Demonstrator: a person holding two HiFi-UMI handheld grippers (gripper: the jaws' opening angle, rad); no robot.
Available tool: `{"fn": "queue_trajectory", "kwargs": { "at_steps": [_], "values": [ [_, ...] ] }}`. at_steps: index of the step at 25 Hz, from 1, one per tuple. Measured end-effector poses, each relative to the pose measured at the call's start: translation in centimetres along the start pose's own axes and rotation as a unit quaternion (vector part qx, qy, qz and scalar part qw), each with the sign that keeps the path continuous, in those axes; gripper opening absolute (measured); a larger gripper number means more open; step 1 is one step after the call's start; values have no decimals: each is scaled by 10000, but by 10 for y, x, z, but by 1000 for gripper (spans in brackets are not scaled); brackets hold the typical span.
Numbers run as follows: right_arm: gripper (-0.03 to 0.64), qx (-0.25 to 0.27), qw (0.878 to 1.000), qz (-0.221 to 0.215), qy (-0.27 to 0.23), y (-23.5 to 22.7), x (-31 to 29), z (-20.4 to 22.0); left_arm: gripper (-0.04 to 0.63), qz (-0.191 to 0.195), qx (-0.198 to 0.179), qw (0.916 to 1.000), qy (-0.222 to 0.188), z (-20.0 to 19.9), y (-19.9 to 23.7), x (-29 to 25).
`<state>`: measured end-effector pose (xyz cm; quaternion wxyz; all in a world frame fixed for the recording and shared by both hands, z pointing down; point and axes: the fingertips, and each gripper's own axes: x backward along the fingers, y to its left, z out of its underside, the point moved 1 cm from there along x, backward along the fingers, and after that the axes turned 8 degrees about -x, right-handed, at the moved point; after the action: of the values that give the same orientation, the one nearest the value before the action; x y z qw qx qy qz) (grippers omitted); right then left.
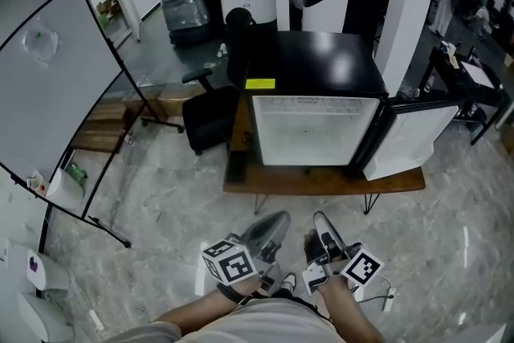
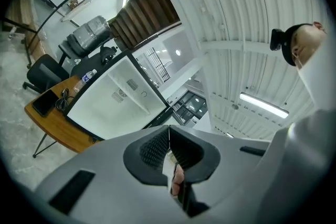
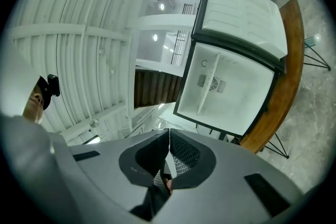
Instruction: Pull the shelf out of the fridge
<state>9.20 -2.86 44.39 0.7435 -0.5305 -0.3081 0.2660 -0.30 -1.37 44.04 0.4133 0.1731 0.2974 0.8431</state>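
While their jaws sat pressed together, empty, the left hand-held gripper and right hand-held gripper hung well short of the open fridge; shelf apparently still inside.

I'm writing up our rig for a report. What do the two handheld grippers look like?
Both the left gripper and right gripper have smooth grey curved jaws lined with black ribbed pads. Each carries a white cube printed with black square markers. A thin white cable trails beside the right one.
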Motion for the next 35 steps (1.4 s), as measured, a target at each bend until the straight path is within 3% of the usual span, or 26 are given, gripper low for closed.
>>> {"fn": "queue_trajectory", "kwargs": {
  "at_steps": [9, 23, 35],
  "values": [
    [20, -119, 9999, 20, -72, -28, -49, -53, 9, 28, -25, 10000, 38, -15, 26, -66],
    [21, -235, 9967, 279, -730, -97, -174, -126, 9, 613, -84, 9970, 457, -70, 117, -164],
    [42, -402, 9887, 819, -1190, -167, -226, -177, 9, 829, -36, 9937, 757, -90, 154, -198]
  ]
}}
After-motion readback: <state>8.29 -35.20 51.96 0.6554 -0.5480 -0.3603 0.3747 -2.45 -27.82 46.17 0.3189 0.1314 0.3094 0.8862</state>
